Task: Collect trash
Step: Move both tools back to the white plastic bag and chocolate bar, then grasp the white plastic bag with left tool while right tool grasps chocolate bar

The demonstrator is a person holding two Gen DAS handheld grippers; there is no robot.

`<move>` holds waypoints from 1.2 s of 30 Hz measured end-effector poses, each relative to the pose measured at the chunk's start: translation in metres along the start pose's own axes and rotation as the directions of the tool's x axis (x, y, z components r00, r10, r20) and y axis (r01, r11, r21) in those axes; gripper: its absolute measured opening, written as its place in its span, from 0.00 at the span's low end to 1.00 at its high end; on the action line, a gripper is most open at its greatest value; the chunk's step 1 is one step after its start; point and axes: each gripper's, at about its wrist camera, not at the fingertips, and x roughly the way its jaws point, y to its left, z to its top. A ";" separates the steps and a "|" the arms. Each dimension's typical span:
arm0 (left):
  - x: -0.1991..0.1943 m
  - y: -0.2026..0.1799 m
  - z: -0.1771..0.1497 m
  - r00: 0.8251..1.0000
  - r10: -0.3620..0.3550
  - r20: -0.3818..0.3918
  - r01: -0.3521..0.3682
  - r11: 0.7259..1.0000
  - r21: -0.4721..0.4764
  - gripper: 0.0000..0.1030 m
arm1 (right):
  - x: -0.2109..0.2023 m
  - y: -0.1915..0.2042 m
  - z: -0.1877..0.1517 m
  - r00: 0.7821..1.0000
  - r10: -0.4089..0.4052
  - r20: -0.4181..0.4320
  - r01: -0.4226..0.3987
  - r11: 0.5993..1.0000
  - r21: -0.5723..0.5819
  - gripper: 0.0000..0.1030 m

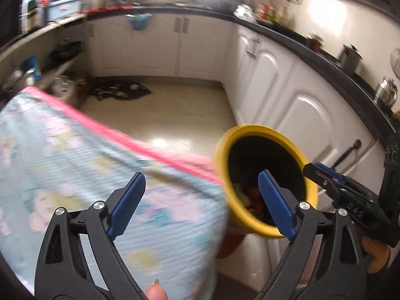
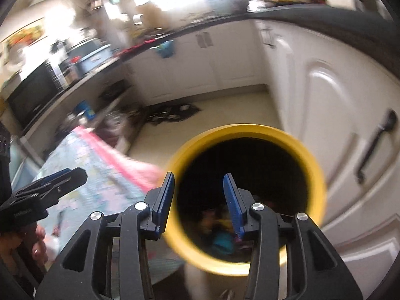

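A yellow bin [image 1: 265, 182] with a dark inside stands beside a table covered by a light blue floral cloth with a pink edge [image 1: 95, 175]. Colourful trash lies at the bin's bottom [image 2: 220, 235]. My left gripper [image 1: 200, 202] is open and empty over the table corner, its right finger in front of the bin's mouth. My right gripper [image 2: 198, 202] is open and empty, with its fingers straddling the left rim of the bin [image 2: 247, 197]. The right gripper also shows in the left wrist view [image 1: 325, 177], and the left one in the right wrist view [image 2: 62, 180].
White kitchen cabinets [image 1: 300, 95] with a black worktop [image 1: 325, 57] run along the right and back. A dark mat [image 1: 120, 91] lies on the pale floor. Shelves with pots and clutter [image 1: 37, 75] stand at the left. A black door handle [image 2: 375, 145] sits near the bin.
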 end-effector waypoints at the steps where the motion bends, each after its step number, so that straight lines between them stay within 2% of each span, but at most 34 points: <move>1: -0.013 0.014 -0.004 1.000 0.024 0.015 -0.023 1.000 -0.013 0.82 | -0.002 0.011 -0.001 1.000 0.020 -0.004 -0.020 1.000 -0.019 0.39; 4: -0.040 0.045 -0.011 0.997 0.072 0.039 -0.070 0.996 -0.051 0.82 | -0.004 0.047 -0.001 0.996 0.089 -0.016 -0.090 0.992 -0.087 0.40; 8: -0.083 0.093 -0.026 0.987 0.146 0.071 -0.136 0.982 -0.135 0.82 | -0.005 0.092 -0.005 0.979 0.192 -0.065 -0.200 0.968 -0.151 0.42; 12: -0.117 0.130 -0.042 0.974 0.210 0.084 -0.190 0.961 -0.201 0.83 | 0.002 0.140 -0.012 0.959 0.250 -0.131 -0.275 0.935 -0.226 0.43; 16: -0.141 0.165 -0.062 0.963 0.264 0.061 -0.240 0.935 -0.261 0.83 | 0.010 0.182 -0.019 0.936 0.291 -0.201 -0.338 0.901 -0.270 0.44; 21: -0.158 0.199 -0.088 0.962 0.272 0.020 -0.250 0.910 -0.331 0.83 | 0.031 0.221 -0.032 0.901 0.320 -0.294 -0.403 0.868 -0.290 0.44; 25: -0.159 0.212 -0.111 0.969 0.246 -0.011 -0.232 0.896 -0.378 0.83 | 0.048 0.242 -0.042 0.879 0.316 -0.357 -0.427 0.855 -0.293 0.44; 31: -0.156 0.229 -0.139 0.983 0.176 -0.047 -0.178 0.870 -0.460 0.83 | 0.071 0.267 -0.053 0.848 0.306 -0.434 -0.452 0.845 -0.286 0.44; 36: -0.149 0.238 -0.159 0.994 0.089 -0.065 -0.109 0.840 -0.532 0.83 | 0.092 0.285 -0.064 0.823 0.279 -0.494 -0.455 0.845 -0.281 0.44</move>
